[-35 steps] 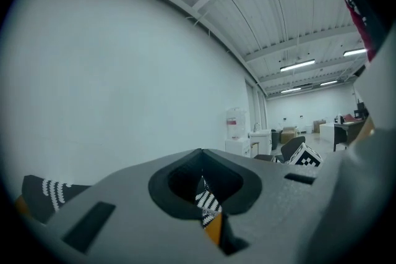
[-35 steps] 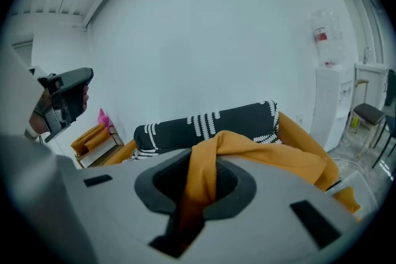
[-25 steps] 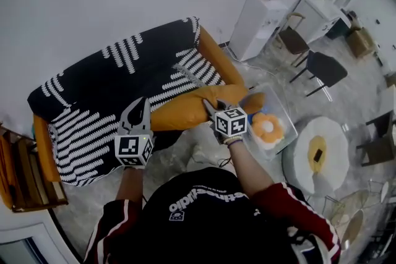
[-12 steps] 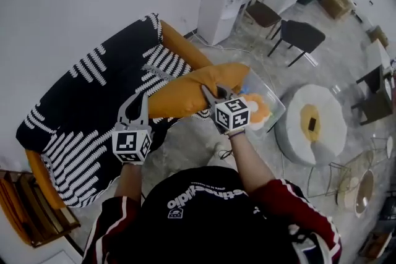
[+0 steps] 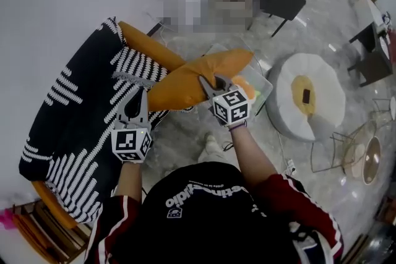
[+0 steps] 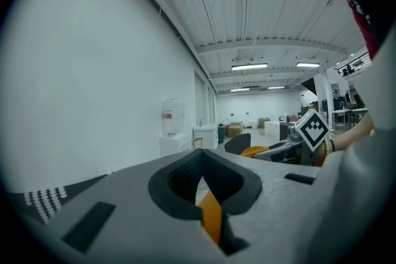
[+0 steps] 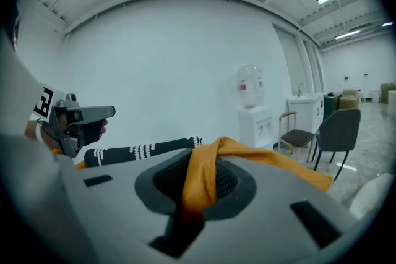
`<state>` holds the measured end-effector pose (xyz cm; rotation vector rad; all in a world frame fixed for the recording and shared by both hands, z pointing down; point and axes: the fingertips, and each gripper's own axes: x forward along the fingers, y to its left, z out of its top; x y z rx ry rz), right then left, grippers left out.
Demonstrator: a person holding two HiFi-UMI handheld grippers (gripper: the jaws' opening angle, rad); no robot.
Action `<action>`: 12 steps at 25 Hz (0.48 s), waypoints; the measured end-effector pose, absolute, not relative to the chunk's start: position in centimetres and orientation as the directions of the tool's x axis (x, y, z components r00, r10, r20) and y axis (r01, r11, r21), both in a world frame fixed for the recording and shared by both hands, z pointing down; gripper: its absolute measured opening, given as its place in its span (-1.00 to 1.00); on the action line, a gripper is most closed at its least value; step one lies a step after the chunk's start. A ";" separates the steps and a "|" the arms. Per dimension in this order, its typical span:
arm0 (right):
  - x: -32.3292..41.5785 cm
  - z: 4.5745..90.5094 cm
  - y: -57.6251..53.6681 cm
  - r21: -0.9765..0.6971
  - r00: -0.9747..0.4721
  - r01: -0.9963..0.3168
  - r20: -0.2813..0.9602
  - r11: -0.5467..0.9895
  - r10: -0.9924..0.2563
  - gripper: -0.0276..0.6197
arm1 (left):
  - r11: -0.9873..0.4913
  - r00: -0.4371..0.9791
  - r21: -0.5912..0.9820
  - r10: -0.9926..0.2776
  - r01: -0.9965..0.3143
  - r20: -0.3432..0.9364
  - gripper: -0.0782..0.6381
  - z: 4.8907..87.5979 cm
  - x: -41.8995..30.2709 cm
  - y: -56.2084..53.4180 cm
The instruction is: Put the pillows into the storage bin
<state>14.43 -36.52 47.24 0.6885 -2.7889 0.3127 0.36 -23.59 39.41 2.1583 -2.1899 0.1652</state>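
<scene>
A long orange pillow [image 5: 189, 78] hangs in the air between both grippers, in front of the sofa. My left gripper [image 5: 140, 97] is shut on the pillow's left end; a strip of orange cloth [image 6: 210, 216] is pinched in its jaws. My right gripper [image 5: 208, 81] is shut on the right part, with a fold of the cloth [image 7: 201, 176] bunched between its jaws. The pillow's far end reaches over the clear storage bin [image 5: 266, 86], which stands on the floor to the right. An orange and white pillow [image 5: 247, 86] lies in that bin.
The sofa with a black and white striped cover [image 5: 68, 108] and an orange arm [image 5: 148, 46] fills the left. A round white pouffe [image 5: 306, 99] stands right of the bin. A black chair [image 5: 281, 3] is behind it. A person's foot [image 5: 210, 146] is on the marble floor.
Both grippers have carried the orange pillow away from the sofa and to the right, so its far end now hangs over the bin. The head view has turned with them.
</scene>
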 end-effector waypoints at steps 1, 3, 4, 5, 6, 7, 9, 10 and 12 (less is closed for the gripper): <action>15.7 47.7 -37.8 -0.150 -0.850 -0.492 0.295 0.857 -0.437 -0.74 | -0.002 -0.002 -0.031 -0.991 -1.000 0.131 -0.77 39.9 1.4 -25.0; 18.0 48.5 -40.4 -0.155 -0.835 -0.518 0.304 0.841 -0.458 -0.74 | -0.033 0.028 -0.032 -0.987 -0.999 0.155 -0.77 40.8 3.3 -27.7; 19.2 49.0 -41.7 -0.157 -0.828 -0.530 0.308 0.833 -0.469 -0.74 | -0.047 0.040 -0.033 -0.985 -0.998 0.167 -0.77 41.2 4.2 -29.0; 20.3 49.5 -42.9 -0.158 -0.820 -0.543 0.313 0.825 -0.480 -0.74 | -0.057 0.051 -0.033 -0.983 -0.998 0.178 -0.77 41.7 5.0 -30.2; 21.3 50.0 -44.1 -0.160 -0.812 -0.555 0.317 0.817 -0.490 -0.74 | -0.065 0.058 -0.031 -0.981 -0.997 0.187 -0.77 42.1 5.7 -31.4; 22.3 50.6 -45.3 -0.161 -0.805 -0.565 0.323 0.809 -0.498 -0.74 | -0.071 0.064 -0.030 -0.979 -0.997 0.195 -0.77 42.4 6.4 -32.5; 24.1 51.8 -47.7 -0.160 -0.792 -0.580 0.339 0.799 -0.508 -0.74 | -0.082 0.073 -0.033 -0.975 -0.996 0.209 -0.77 43.0 7.7 -34.6; 24.9 52.4 -48.8 -0.157 -0.787 -0.585 0.348 0.796 -0.510 -0.74 | -0.085 0.076 -0.034 -0.974 -0.996 0.214 -0.77 43.3 8.3 -35.6; 26.1 53.5 -51.1 -0.149 -0.779 -0.591 0.362 0.793 -0.512 -0.74 | -0.087 0.077 -0.035 -0.972 -0.996 0.224 -0.77 43.8 9.2 -37.4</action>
